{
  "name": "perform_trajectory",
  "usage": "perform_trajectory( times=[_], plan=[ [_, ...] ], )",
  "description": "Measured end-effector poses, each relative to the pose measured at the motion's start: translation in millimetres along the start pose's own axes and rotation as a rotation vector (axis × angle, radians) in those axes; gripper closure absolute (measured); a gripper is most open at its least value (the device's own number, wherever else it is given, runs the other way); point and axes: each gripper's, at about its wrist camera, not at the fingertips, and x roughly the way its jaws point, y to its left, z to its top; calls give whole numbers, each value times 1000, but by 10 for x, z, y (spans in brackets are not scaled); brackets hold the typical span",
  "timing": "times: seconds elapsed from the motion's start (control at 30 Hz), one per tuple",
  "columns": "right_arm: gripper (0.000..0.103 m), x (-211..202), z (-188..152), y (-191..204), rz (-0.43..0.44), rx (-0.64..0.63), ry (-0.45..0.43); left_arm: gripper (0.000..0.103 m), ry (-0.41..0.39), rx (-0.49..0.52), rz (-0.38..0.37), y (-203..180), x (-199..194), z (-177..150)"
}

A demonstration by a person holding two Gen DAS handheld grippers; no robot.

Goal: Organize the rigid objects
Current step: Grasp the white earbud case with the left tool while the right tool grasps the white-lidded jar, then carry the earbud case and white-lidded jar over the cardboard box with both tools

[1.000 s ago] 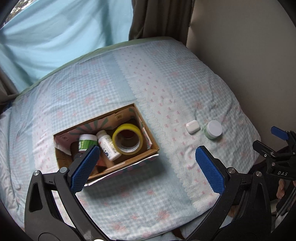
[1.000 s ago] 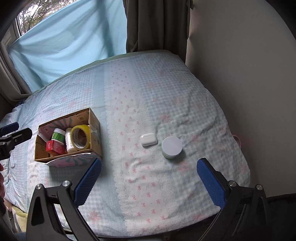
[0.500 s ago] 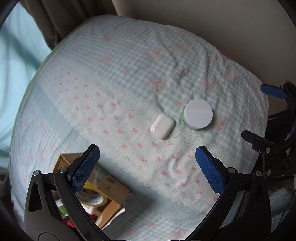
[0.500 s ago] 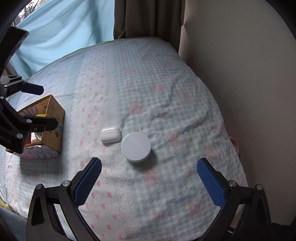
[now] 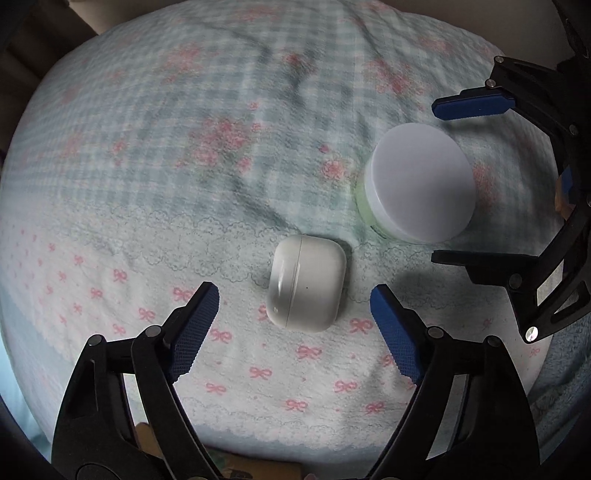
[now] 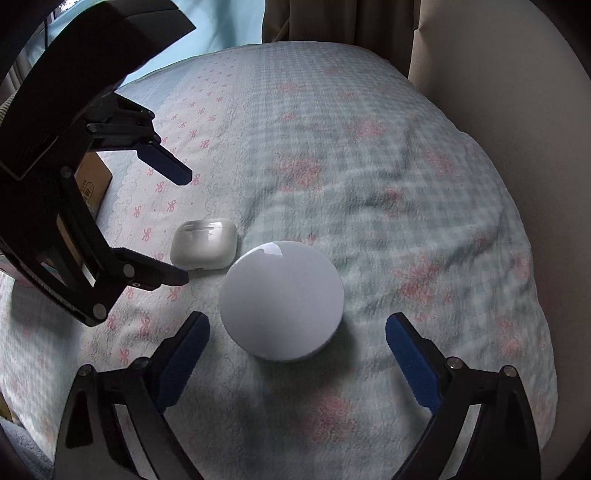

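Two fisheye cameras, each mounted behind a hand-held gripper and looking forward along its open fingers, peer steeply down at a bed [image 5: 229, 122] from close range. The left hand-held gripper [image 5: 293, 299] frames a white earbud case [image 5: 306, 282] between its blue pads, with a round white-lidded jar [image 5: 421, 182] just beyond to the right; the right hand-held gripper [image 5: 454, 181] enters this view from the right edge, flanking the jar. The right camera sits low over the jar [image 6: 282, 299], facing the curtain [image 6: 332, 22] and wall [image 6: 517, 92] at the bed's far end. Both views share the case [image 6: 205, 249], the jar and the patterned bedspread; the left hand-held gripper [image 6: 183, 227] crosses the right view's left side.
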Motion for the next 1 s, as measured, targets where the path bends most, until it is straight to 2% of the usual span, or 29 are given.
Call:
perform_trajectory(
  times=[0.2, 0.4, 0.53, 0.57, 0.73, 0.9, 1.0],
  plan=[
    [21, 167, 56, 14, 15, -45, -9, 32, 15, 34, -66, -2, 156, 78],
    [27, 204, 89, 50, 15, -74, -9, 37, 33, 67, -72, -91, 277, 100],
    [36, 245, 114, 82, 34, -88, -4, 59, 39, 64, -68, -40, 282, 73],
    [36, 264, 119, 101, 32, -95, 1, 61, 40, 63, -72, -4, 273, 68],
    [36, 266, 123, 90, 38, -70, 3, 61, 43, 67, -59, 52, 218, 56],
    [37, 259, 145, 79, 36, -49, 11, 61, 37, 9, -79, 96, 140, 95],
    [37, 210, 195, -28, 52, 6, 13, 61, 28, -22, -84, 211, 22, 120]
  ],
)
